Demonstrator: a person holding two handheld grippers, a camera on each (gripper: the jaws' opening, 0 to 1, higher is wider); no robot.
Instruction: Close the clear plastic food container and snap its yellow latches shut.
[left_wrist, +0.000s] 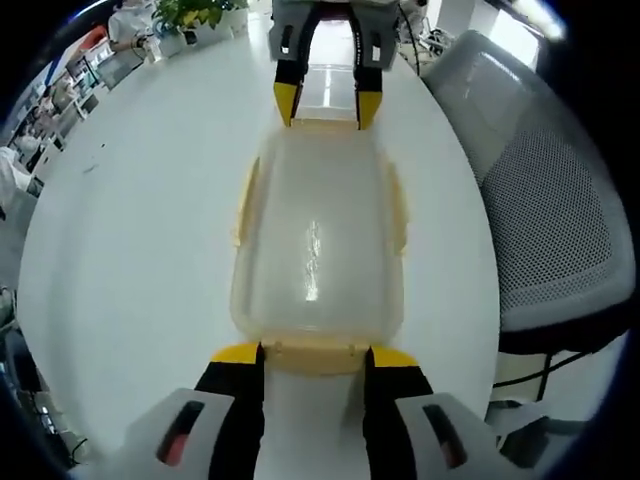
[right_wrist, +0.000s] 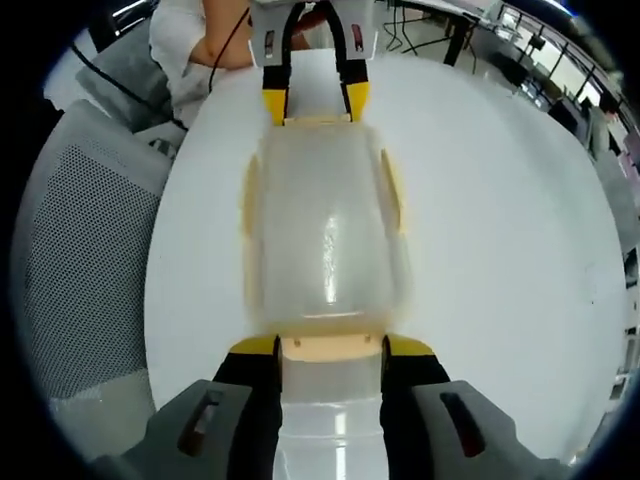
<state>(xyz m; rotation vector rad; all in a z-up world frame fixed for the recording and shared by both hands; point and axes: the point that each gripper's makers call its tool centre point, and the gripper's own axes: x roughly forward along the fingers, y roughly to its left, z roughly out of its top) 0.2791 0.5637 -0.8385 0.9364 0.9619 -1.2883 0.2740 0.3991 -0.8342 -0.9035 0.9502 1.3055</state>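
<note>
The clear plastic food container (left_wrist: 318, 235) (right_wrist: 322, 225) lies on the white round table (left_wrist: 130, 230) (right_wrist: 500, 230) with its lid resting on top. Pale yellow latches sit along its long sides (left_wrist: 243, 205) (right_wrist: 393, 195) and at both ends. My left gripper (left_wrist: 314, 356) (right_wrist: 315, 103) is open, its jaws either side of one yellow end latch (left_wrist: 314, 355). My right gripper (right_wrist: 331, 347) (left_wrist: 327, 103) is open at the opposite end, with that end latch (right_wrist: 331, 347) between its jaws. Whether any jaw touches a latch is unclear.
A grey mesh office chair (left_wrist: 560, 220) (right_wrist: 80, 260) stands close to the table's edge beside the container. A person in white (right_wrist: 200, 40) sits beyond the far rim. Potted plants (left_wrist: 195, 15) and desks are further off.
</note>
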